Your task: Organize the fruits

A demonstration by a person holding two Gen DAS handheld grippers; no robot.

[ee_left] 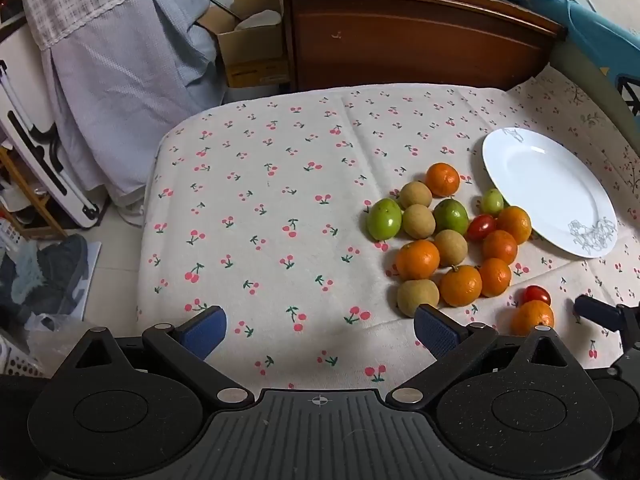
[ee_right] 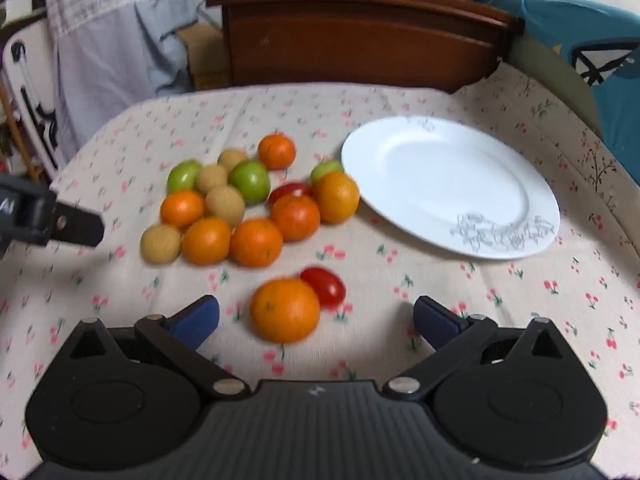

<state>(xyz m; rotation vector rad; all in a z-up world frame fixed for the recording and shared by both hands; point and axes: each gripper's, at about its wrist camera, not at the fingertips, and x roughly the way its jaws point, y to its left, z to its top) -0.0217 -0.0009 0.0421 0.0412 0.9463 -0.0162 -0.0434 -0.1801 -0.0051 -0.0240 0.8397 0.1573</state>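
A pile of fruit (ee_left: 452, 236) lies on the cherry-print cloth: several oranges, tan round fruits, green fruits and red tomatoes; it also shows in the right wrist view (ee_right: 248, 208). A white plate (ee_left: 548, 188) (ee_right: 448, 184) lies empty to the right of the pile. One orange (ee_right: 285, 310) (ee_left: 532, 317) and a red tomato (ee_right: 324, 286) (ee_left: 537, 294) sit apart, nearest me. My right gripper (ee_right: 316, 320) is open, its jaws on either side of that orange, not touching it. My left gripper (ee_left: 320, 330) is open and empty over bare cloth, left of the pile.
The cloth-covered table (ee_left: 260, 208) ends at a dark wooden headboard (ee_left: 400, 36) behind. A draped grey cloth (ee_left: 120, 80) and clutter stand at the left. The left gripper's finger (ee_right: 76, 228) shows at the left edge of the right wrist view.
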